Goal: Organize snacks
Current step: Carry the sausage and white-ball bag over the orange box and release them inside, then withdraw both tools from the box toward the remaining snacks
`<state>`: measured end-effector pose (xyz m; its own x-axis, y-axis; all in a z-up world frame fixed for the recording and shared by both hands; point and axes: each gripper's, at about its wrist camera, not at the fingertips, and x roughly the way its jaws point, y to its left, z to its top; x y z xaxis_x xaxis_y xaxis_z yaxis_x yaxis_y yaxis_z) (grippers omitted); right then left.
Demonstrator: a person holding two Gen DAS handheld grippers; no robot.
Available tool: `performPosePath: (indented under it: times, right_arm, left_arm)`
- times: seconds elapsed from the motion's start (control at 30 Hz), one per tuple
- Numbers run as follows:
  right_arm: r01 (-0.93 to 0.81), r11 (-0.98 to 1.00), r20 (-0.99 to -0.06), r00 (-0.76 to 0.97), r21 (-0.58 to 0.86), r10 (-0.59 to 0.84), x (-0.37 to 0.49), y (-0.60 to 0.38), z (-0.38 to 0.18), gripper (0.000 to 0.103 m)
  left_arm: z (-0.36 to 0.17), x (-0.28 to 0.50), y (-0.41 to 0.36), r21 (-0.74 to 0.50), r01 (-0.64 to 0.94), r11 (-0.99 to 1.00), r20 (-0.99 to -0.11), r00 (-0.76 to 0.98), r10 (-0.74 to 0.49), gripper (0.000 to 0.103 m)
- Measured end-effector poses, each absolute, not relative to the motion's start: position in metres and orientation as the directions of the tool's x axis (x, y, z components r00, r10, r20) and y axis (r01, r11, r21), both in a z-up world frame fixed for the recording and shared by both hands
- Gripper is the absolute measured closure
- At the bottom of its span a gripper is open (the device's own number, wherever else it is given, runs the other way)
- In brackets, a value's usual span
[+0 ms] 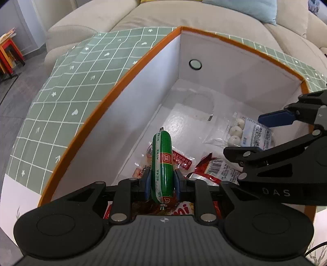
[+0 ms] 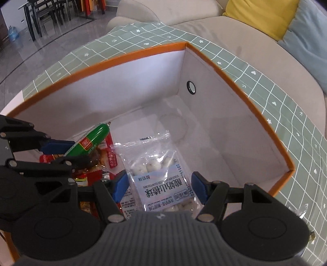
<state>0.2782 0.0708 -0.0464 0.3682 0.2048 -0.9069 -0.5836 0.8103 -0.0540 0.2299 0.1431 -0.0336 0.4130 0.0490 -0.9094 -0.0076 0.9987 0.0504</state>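
Sofa [image 1: 184, 18]: beige, behind the table, with a yellow cushion [image 2: 263, 18] and a pale blue one.
Tablecloth [image 1: 81, 81]: green with a white grid, lying under the box.
Box [image 2: 235, 77]: large, white inside, orange rim, open at the top; both grippers point down into it.
Right gripper [image 2: 161, 188]: blue pads set wide on either side of the clear bag; whether they press on it or only flank it cannot be told.
Left gripper [image 1: 162, 182]: pads pinching the green sausage near its lower end.
Clear bag [image 2: 161, 180]: holds white round sweets, low in the box by its right side.
Green sausage [image 1: 162, 163]: upright, above red snack packets [image 1: 181, 160] on the box floor.
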Motion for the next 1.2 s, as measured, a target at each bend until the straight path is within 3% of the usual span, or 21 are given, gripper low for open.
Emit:
performPosePath:
  times: [0.3, 0.57, 1.07, 1.2]
  right_arm:
    - [-0.572, 0.819, -0.906, 0.367, -0.040, 0.212, 0.282, 0.070, -0.046, 0.034]
    - [-0.513, 0.858, -0.883, 0.394, 0.019, 0.254, 0.280, 0.057, -0.025, 0.020]
    - [-0.415, 0.909, -0.805, 0.524, 0.046, 0.280, 0.224, -0.001, 0.034, 0.019]
    - [-0.355, 0.934, -0.772, 0.582, 0.041, 0.255, 0.197, -0.031, 0.045, 0.015]
  left_arm:
    - [-0.031, 0.233, 0.142, 0.081, -0.010, 0.997, -0.908, 0.412, 0.078, 0.077]
    - [-0.013, 0.223, 0.147, 0.059, -0.042, 0.997, -0.887, 0.456, 0.072, 0.060]
    - [0.036, 0.183, 0.109, 0.059, -0.013, 0.998, -0.821, 0.568, 0.056, 0.059]
    - [0.046, 0.165, 0.093, 0.050, 0.005, 0.999, -0.785, 0.618, 0.036, 0.059]
